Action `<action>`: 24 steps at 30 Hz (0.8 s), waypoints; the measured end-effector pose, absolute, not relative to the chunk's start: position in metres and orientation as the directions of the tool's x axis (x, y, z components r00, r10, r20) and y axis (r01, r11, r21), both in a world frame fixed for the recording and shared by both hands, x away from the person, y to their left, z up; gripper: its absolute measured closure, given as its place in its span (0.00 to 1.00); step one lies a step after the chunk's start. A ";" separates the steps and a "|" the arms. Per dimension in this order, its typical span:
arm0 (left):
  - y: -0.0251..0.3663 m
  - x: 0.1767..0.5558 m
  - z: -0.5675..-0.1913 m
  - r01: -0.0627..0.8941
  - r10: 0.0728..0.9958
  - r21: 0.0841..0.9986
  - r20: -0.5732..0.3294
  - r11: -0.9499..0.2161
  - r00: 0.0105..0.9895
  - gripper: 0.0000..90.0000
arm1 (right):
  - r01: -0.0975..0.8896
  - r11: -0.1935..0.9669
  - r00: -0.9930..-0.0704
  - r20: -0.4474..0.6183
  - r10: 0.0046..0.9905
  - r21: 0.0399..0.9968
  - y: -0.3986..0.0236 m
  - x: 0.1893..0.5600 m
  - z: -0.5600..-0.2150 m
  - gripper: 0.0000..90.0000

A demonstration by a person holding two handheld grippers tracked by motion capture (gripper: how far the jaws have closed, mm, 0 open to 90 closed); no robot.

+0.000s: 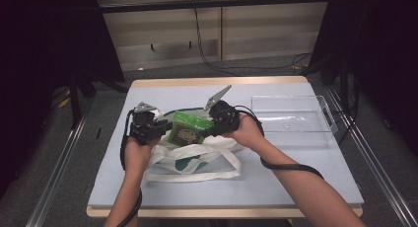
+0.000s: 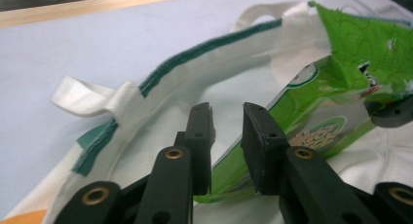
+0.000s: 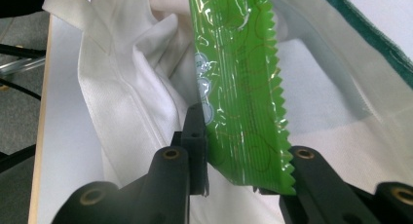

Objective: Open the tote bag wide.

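Holding the green snack pack over the white tote bag, the right gripper pinches its end. The left gripper has narrow jaws around the pack's other corner, but a firm pinch cannot be told. The pack looks partly in the bag's mouth. The clear tray sits well apart, with bare table around.

Dim, dark-edged high view; gripper views brighter, with glare on the green packet and soft focus.
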State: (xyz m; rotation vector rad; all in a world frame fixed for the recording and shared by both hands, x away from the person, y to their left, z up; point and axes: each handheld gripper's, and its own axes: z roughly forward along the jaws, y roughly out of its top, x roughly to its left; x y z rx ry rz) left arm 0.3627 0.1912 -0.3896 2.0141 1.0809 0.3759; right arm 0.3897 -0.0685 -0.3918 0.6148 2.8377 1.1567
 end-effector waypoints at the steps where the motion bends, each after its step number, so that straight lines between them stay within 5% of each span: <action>1: 0.190 0.362 -0.389 0.561 0.799 0.766 -0.104 -0.316 0.592 0.83 | 0.357 0.650 -0.920 0.132 0.368 0.671 -0.069 0.389 -0.392 0.79; 5: 0.184 0.360 -0.385 0.548 0.775 0.769 -0.112 -0.329 0.622 0.84 | 0.378 0.640 -0.914 0.160 0.372 0.670 -0.070 0.389 -0.393 0.70; 17: 0.184 0.356 -0.385 0.540 0.774 0.773 -0.103 -0.333 0.625 0.78 | 0.389 0.672 -0.912 0.158 0.380 0.630 -0.065 0.389 -0.396 0.75; 24: 0.195 0.351 -0.390 0.561 0.812 0.765 -0.090 -0.314 0.577 0.46 | 0.401 0.691 -0.907 0.155 0.391 0.601 -0.070 0.391 -0.395 0.79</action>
